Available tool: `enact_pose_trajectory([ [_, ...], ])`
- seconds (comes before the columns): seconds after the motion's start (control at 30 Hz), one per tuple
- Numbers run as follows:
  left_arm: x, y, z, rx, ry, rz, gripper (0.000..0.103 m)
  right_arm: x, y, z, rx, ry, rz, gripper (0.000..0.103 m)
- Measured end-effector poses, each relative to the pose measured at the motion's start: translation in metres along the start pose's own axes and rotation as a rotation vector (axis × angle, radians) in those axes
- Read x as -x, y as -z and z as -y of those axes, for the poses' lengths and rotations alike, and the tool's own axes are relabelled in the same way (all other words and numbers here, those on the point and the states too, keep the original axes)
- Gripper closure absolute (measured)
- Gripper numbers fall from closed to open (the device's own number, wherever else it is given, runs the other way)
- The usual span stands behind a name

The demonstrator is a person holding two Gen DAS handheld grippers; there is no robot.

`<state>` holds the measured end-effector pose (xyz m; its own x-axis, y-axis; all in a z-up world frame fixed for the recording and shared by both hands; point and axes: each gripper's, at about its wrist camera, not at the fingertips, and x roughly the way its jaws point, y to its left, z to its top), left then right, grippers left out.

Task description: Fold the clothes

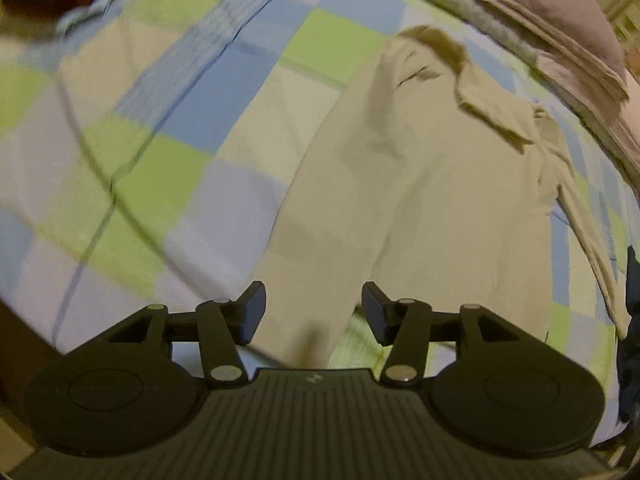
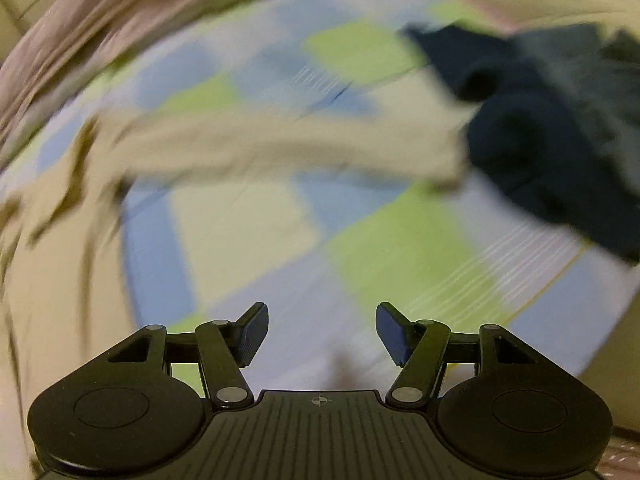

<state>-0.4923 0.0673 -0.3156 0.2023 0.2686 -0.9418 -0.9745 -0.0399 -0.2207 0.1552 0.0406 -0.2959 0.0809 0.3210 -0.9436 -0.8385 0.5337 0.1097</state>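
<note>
Beige shirt is lying collar-up on the checked bedspread, one sleeve stretching toward a dark garment, while left gripper and right gripper are hovering released, seemingly between folds, needing a fresh edge grasp next.
</note>
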Motion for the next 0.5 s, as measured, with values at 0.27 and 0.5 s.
enact_pose_trajectory([
  [0.27, -0.063, 0.027, 0.0, -0.197, -0.12, -0.074, 0.049, -0.05, 0.046, -0.057, 0.137, -0.033, -0.137, 0.04],
  [0.5, -0.057, -0.008, -0.022, -0.237, -0.08, 0.001, 0.099, -0.069, 0.049, -0.067, 0.115, -0.009, -0.175, 0.04],
])
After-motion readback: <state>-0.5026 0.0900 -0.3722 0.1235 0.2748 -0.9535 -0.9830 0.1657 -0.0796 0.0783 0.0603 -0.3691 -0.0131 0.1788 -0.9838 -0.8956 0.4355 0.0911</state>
